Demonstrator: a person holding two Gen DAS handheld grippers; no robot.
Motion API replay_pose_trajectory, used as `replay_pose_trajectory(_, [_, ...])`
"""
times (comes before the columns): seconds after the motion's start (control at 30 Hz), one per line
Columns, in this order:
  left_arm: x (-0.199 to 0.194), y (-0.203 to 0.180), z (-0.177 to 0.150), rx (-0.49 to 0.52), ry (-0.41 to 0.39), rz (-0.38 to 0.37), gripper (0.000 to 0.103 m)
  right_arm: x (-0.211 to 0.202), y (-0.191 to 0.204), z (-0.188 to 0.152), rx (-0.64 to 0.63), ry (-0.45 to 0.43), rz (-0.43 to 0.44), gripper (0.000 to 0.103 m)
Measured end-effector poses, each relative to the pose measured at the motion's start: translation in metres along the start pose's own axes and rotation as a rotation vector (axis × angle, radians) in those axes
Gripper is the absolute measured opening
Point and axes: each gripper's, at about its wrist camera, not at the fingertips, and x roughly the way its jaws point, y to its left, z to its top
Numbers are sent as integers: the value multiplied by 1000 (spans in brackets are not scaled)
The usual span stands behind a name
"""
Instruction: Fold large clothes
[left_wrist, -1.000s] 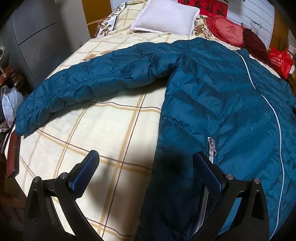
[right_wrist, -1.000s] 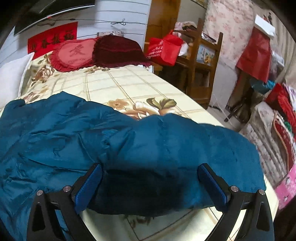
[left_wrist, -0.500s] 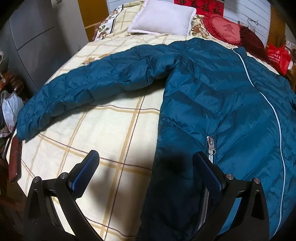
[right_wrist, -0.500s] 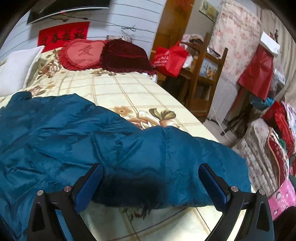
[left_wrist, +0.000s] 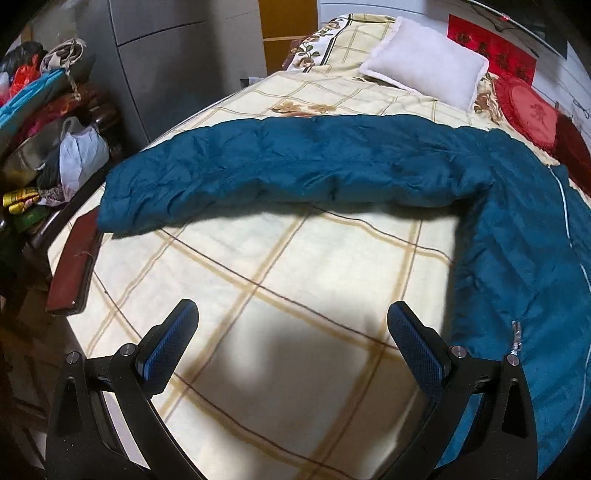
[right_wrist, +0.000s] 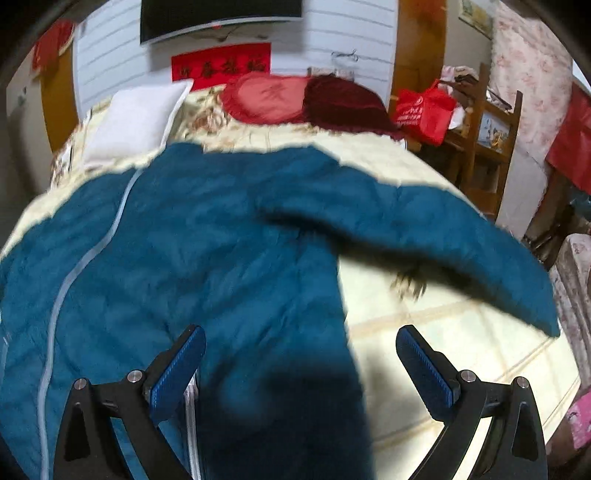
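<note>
The teal padded jacket (left_wrist: 517, 229) lies spread front-up on the bed (left_wrist: 295, 277), both sleeves flung outward, while the left gripper (left_wrist: 291, 347) and right gripper (right_wrist: 301, 363) hover over it with fingers apart and empty. The slippery quilted fill will likely spring open or slide if a sleeve is pinched too thinly. The checked bedspread looks soft, with a white pillow (left_wrist: 424, 62) and cluttered furniture around.
</note>
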Motion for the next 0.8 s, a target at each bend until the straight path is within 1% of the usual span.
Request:
replay_pose_trajectory(0.03, [1, 2, 0, 5, 3, 0, 103, 6, 4, -8, -10, 11, -12, 102])
replay_pose_trajectory(0.1, [4, 5, 1, 6, 11, 4, 103, 21, 8, -19, -39, 73, -12, 102])
replay_pose_trajectory(0.13, [5, 7, 1, 1, 13, 2, 103, 25, 9, -20, -46, 88, -18, 102])
replay_pose_trajectory(0.23, [3, 17, 0, -33, 16, -2, 103, 19, 8, -23, -45, 69, -30, 102])
replay_pose_trajectory(0.33, [10, 25, 2, -60, 39, -8, 103, 8, 17, -27, -73, 52, -48, 102])
replay_pose_trajectory(0.43, [22, 33, 5, -73, 76, -9, 103, -13, 34, -28, -120, -13, -29, 102])
replay_pose_trajectory(0.5, [29, 43, 13, -93, 77, -3, 103, -25, 47, -29, -153, -58, -11, 102])
replay_pose_trajectory(0.57, [38, 58, 23, -135, 72, 38, 103, -28, 53, -30, -174, -64, 2, 102])
replay_pose_trajectory(0.6, [42, 66, 29, -157, 69, 46, 103, -28, 57, -30, -183, -64, 1, 102])
replay_pose_trajectory(0.7, [59, 94, 43, -226, 69, 50, 103, -20, 56, -28, -185, -38, -4, 102])
replay_pose_trajectory(0.8, [75, 125, 53, -328, 78, 38, 103, -11, 47, -31, -145, 9, -11, 102])
